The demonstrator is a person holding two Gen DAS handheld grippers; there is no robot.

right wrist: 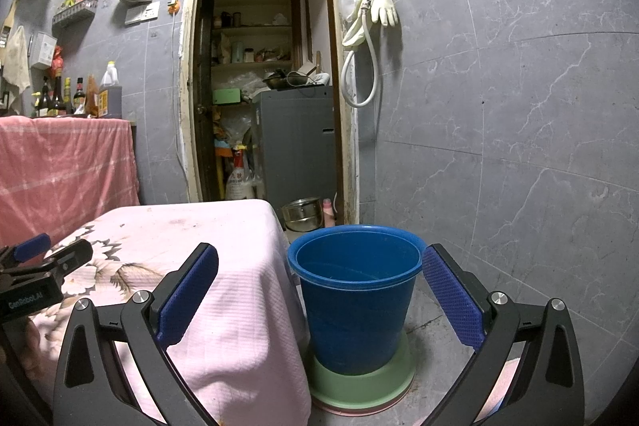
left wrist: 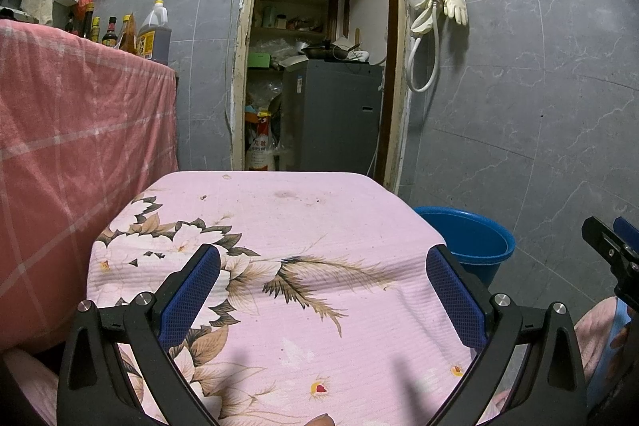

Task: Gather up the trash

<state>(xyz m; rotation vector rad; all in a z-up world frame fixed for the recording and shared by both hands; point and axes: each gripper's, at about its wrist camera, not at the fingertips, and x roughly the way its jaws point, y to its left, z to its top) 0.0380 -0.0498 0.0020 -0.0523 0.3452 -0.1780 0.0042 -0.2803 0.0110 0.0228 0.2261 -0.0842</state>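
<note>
Blue ribbed pads line both fingers of the left gripper (left wrist: 323,290), which stand wide apart with nothing between them. It hovers over a table draped in a pink cloth (left wrist: 279,226) printed with brown and white flowers. A few small dark specks and crumbs (left wrist: 203,197) lie on the cloth near its far edge; they are too small to identify. The right gripper (right wrist: 319,290) carries the same blue pads, fingers likewise spread and holding nothing. It sits at the table's right corner and faces a blue bucket (right wrist: 355,306), which appears between its fingers but well beyond them. The bucket stands upright on the floor just beside the table, set on a green basin (right wrist: 359,386) with a pink rim showing beneath. The bucket's inside looks dark blue; no contents can be made out. In the right wrist view the left gripper shows at the left edge over the cloth.

Behind the bucket, a steel pot (right wrist: 302,213) rests on the floor at the foot of an open doorway (right wrist: 263,66). Inside the doorway stands a grey appliance (right wrist: 295,142) with pans on top. Pale rubber gloves (right wrist: 381,6) and a white hose (right wrist: 365,74) hang on the grey tiled wall right of the door. To the left, a counter covered in red checked cloth (left wrist: 72,130) bears several sauce bottles (left wrist: 120,30).
</note>
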